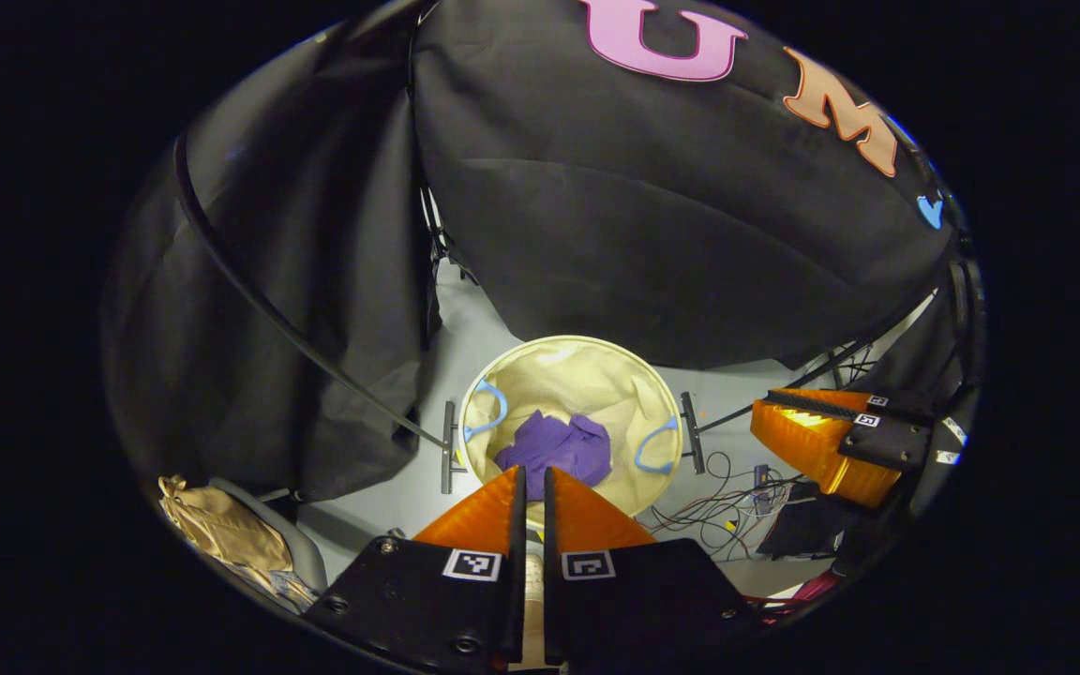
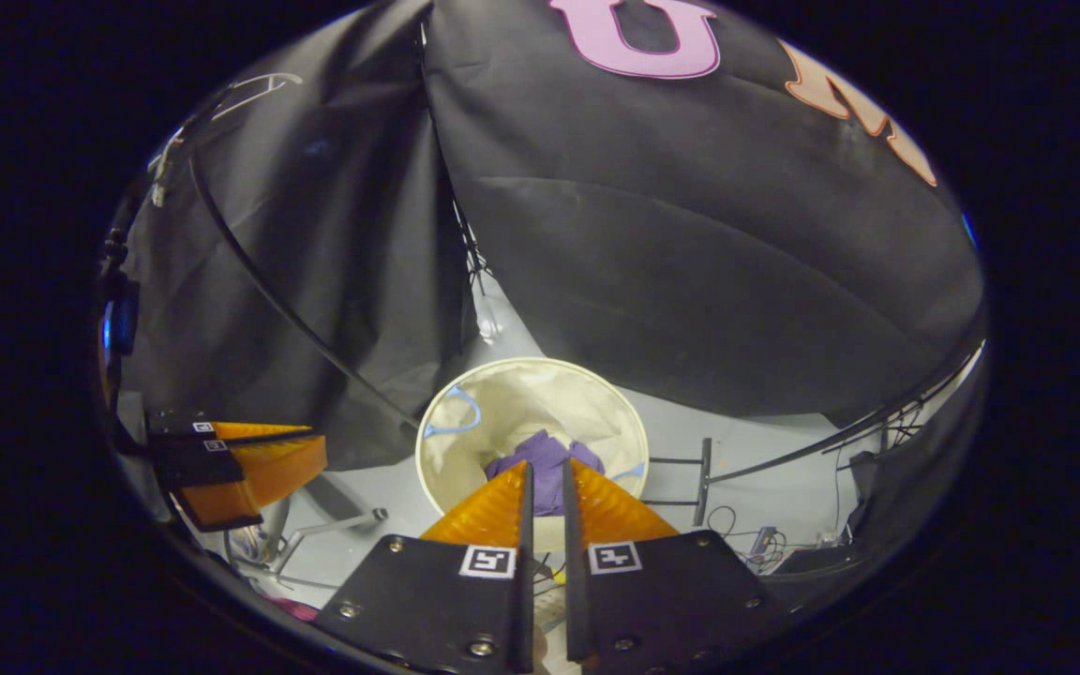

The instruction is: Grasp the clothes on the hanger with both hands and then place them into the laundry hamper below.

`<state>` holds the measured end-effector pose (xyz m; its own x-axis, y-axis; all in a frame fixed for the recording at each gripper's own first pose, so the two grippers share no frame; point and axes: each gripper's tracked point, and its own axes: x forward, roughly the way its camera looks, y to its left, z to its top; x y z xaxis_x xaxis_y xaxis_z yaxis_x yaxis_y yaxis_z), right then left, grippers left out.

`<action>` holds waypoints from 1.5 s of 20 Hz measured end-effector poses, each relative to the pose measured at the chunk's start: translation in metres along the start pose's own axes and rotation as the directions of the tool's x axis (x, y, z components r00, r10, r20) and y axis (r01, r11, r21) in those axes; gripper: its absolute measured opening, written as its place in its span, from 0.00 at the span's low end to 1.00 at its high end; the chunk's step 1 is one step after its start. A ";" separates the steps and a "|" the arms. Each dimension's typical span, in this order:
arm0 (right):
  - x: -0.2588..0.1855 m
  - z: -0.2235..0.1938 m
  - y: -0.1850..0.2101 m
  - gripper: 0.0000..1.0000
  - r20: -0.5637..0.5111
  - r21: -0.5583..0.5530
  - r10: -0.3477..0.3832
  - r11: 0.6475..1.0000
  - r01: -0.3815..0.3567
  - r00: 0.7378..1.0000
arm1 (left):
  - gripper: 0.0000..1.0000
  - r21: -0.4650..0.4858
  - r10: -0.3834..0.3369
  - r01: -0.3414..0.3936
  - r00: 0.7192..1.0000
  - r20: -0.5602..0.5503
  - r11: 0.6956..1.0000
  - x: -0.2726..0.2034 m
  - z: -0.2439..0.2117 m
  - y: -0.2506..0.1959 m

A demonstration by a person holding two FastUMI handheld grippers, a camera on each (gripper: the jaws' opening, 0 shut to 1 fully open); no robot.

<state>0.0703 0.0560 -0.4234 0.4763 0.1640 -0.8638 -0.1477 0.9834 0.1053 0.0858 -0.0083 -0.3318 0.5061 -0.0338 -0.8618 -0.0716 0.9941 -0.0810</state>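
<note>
Left gripper view, crumpled purple clothes [image 1: 556,445] in round fabric hamper [image 1: 596,366], both claws closed, empty.

Near rim of the laundry hamper [image 1: 566,349] hidden behind the left tool [image 1: 530,478]. Purple clothes [image 2: 545,454] partly covered by the right tool [image 2: 547,473], their lower part lost behind its tips. Tan cloth [image 1: 221,527] left of the left tool cut off at the edge. Cable tangle [image 1: 723,520] to its right too small to sort out.
</note>
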 end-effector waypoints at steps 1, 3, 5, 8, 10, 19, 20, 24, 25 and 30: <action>-0.002 0.001 -0.001 0.14 0.010 0.002 -0.004 1.000 0.004 1.000 | 0.10 0.004 0.002 -0.003 1.000 0.008 1.000 -0.002 0.003 0.000; -0.011 0.012 -0.006 0.14 0.050 0.017 -0.011 1.000 0.010 0.999 | 0.10 0.012 0.004 -0.005 0.999 0.049 1.000 -0.004 0.012 0.000; -0.024 0.032 -0.011 0.14 0.106 0.039 -0.020 0.999 0.016 0.994 | 0.10 0.015 -0.004 0.002 0.994 0.110 1.000 -0.014 0.029 -0.005; -0.047 0.068 -0.018 0.14 0.211 0.080 -0.034 0.997 0.017 0.977 | 0.10 0.029 -0.018 0.012 0.975 0.222 1.000 -0.036 0.063 -0.013; -0.068 0.093 -0.026 0.14 0.294 0.092 -0.060 0.995 0.034 0.954 | 0.10 0.043 -0.036 0.024 0.950 0.311 0.999 -0.061 0.092 -0.022; -0.208 0.193 -0.065 0.14 0.621 0.175 -0.184 0.980 0.095 0.762 | 0.10 0.114 -0.152 0.102 0.742 0.653 0.988 -0.194 0.191 -0.071; -0.225 0.199 -0.068 0.14 0.645 0.186 -0.197 0.978 0.099 0.738 | 0.10 0.119 -0.161 0.110 0.719 0.676 0.987 -0.205 0.200 -0.078; -0.286 0.212 -0.079 0.14 0.725 0.206 -0.257 0.966 0.154 0.639 | 0.17 0.159 -0.195 0.115 0.621 0.759 0.981 -0.251 0.212 -0.088; -0.298 0.213 -0.080 0.13 0.739 0.208 -0.266 0.964 0.165 0.620 | 0.17 0.170 -0.204 0.114 0.600 0.773 0.979 -0.262 0.214 -0.092; -0.352 0.217 -0.079 0.18 0.793 0.232 -0.294 0.955 0.182 0.534 | 0.17 0.200 -0.242 0.136 0.506 0.828 0.970 -0.311 0.221 -0.108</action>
<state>0.1027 -0.0628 -0.0206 0.9849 -0.1406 -0.1015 0.1469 0.9875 0.0578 0.1263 -0.0825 0.0552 0.9850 -0.1725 -0.0016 0.1715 0.9805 -0.0959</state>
